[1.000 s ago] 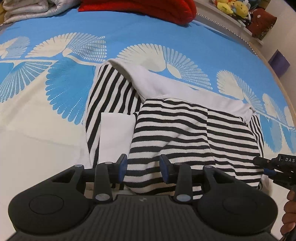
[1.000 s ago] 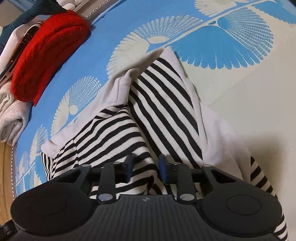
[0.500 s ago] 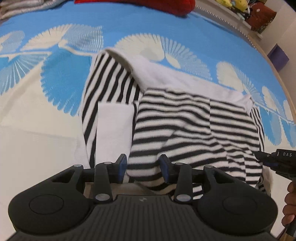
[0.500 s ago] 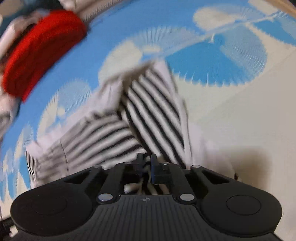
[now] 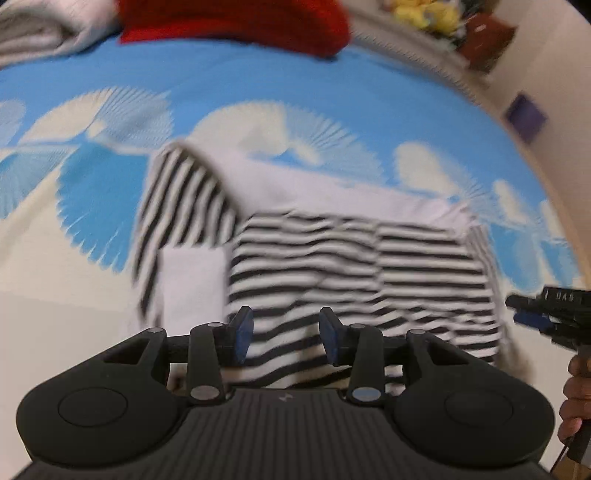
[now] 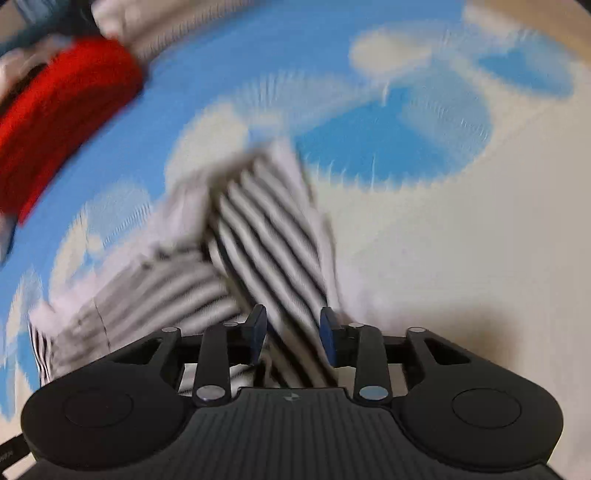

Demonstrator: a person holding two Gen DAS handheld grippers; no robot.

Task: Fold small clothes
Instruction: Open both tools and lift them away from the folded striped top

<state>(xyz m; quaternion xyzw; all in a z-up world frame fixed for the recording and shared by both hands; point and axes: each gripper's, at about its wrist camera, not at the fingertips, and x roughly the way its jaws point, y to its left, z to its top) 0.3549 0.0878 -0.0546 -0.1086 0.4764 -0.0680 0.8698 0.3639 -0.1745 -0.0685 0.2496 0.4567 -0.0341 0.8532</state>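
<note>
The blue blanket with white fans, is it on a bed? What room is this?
Probably a bedroom. The striped garment lies on a wide blue and cream bedspread, soft like a bed. Folded clothes, a red knit among them, sit at its far edge, and yellow plush toys sit beyond it.

Both grippers point steeply downward, the left gripper [image 5: 286, 338] with its jaws parted and gripping nothing, the right gripper [image 6: 293, 334] with its jaws opening, a hand [image 5: 576, 398] holding it.
</note>
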